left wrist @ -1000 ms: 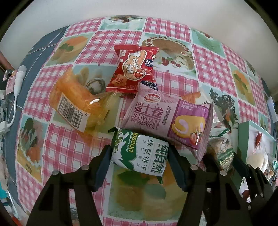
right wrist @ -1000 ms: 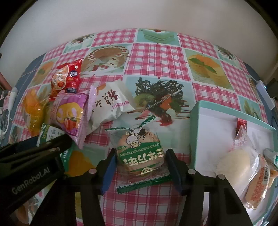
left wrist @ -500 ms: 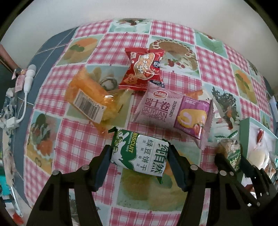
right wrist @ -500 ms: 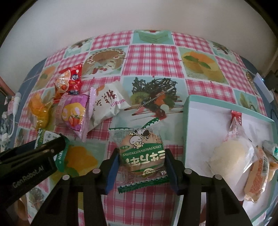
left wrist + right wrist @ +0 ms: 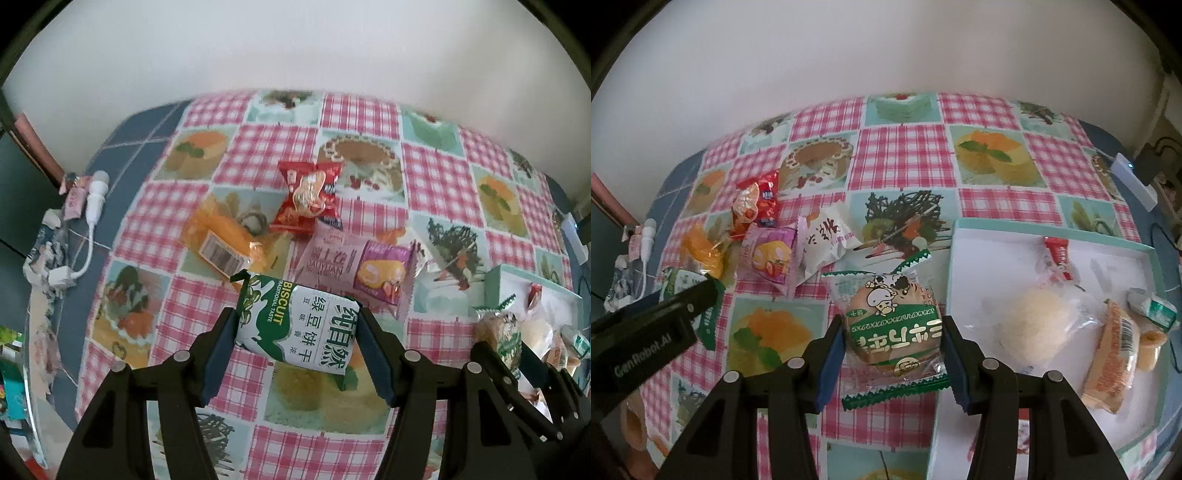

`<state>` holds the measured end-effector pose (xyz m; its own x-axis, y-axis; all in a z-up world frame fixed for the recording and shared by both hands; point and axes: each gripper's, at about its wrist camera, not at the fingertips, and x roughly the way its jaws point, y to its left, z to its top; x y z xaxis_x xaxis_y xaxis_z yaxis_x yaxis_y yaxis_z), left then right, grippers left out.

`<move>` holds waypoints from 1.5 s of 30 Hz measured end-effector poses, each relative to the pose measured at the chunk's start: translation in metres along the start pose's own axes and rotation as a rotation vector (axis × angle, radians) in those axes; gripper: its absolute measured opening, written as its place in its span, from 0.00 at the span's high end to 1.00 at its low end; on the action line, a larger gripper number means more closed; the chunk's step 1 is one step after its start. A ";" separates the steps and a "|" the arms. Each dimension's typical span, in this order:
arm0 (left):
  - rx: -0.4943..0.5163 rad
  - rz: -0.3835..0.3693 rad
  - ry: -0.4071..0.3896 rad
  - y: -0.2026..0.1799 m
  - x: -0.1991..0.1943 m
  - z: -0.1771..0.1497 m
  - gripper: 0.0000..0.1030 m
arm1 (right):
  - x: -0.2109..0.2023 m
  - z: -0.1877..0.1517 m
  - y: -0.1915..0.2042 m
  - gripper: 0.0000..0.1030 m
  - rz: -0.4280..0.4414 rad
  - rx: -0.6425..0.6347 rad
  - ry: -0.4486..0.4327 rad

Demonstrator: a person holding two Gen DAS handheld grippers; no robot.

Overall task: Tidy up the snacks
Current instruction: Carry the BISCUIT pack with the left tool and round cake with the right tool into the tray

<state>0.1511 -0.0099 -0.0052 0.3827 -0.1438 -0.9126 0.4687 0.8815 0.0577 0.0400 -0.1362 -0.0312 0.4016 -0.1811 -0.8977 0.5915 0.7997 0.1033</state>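
Between your left gripper's [image 5: 297, 334] blue pads sits the green-and-white biscuit packet [image 5: 295, 330], pinched at both ends and lifted off the checked tablecloth [image 5: 436, 184]. Your right gripper [image 5: 894, 334] is clamped the same way on the clear-wrapped bun with the green label [image 5: 892, 325], held over the cloth just beside the left rim of the teal-edged tray [image 5: 951, 258].

Inside the tray lie a pale round bun in clear wrap [image 5: 1036, 326], an orange-wrapped cake with a barcode [image 5: 1113, 354], a small red sachet [image 5: 1058, 254] and a green-and-white wrapper [image 5: 1154, 310] toward the right rim.

Farther out on the cloth, toward its left side, the loose snacks crowd together: the pink-and-purple Swiss roll pack [image 5: 364, 269], the orange translucent pack with a barcode [image 5: 221, 240] and, beyond them, the red peanut bag [image 5: 308, 197]. A white bag with black characters [image 5: 825, 240] lies just beside the Swiss roll pack, touching it.

At the cloth's far left edge, on the bare blue tabletop [image 5: 122, 155], rests a white cable with a plug [image 5: 92, 206].
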 end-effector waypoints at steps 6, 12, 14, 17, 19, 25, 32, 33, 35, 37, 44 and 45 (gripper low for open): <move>0.016 0.000 -0.050 -0.007 -0.019 0.001 0.36 | -0.023 -0.001 -0.010 0.49 0.007 0.025 -0.028; 0.037 -0.006 -0.097 -0.019 -0.037 0.001 0.36 | -0.043 -0.005 -0.021 0.49 0.003 0.046 -0.056; 0.039 -0.013 -0.112 -0.024 -0.044 0.001 0.36 | -0.051 -0.006 -0.026 0.49 -0.002 0.059 -0.069; 0.053 -0.026 -0.132 -0.033 -0.053 -0.002 0.36 | -0.060 -0.009 -0.034 0.49 -0.023 0.074 -0.080; 0.061 -0.037 -0.144 -0.039 -0.058 -0.004 0.36 | -0.065 -0.010 -0.041 0.49 -0.035 0.085 -0.091; 0.084 -0.054 -0.173 -0.056 -0.072 -0.010 0.36 | -0.082 -0.014 -0.075 0.49 -0.084 0.153 -0.106; 0.140 -0.098 -0.186 -0.085 -0.082 -0.020 0.36 | -0.094 -0.019 -0.115 0.49 -0.118 0.243 -0.116; 0.155 -0.105 -0.187 -0.092 -0.084 -0.022 0.36 | -0.095 -0.019 -0.121 0.49 -0.120 0.258 -0.116; 0.179 -0.114 -0.189 -0.102 -0.085 -0.025 0.36 | -0.098 -0.020 -0.133 0.49 -0.122 0.285 -0.117; 0.205 -0.123 -0.188 -0.112 -0.086 -0.029 0.36 | -0.100 -0.022 -0.144 0.49 -0.127 0.312 -0.118; 0.304 -0.150 -0.189 -0.151 -0.091 -0.042 0.36 | -0.105 -0.025 -0.175 0.49 -0.139 0.391 -0.121; 0.314 -0.152 -0.190 -0.156 -0.091 -0.044 0.36 | -0.105 -0.025 -0.179 0.49 -0.138 0.398 -0.122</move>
<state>0.0086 -0.1142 0.0513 0.4173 -0.3685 -0.8307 0.7409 0.6673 0.0761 -0.1253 -0.2459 0.0340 0.3653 -0.3561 -0.8601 0.8592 0.4845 0.1643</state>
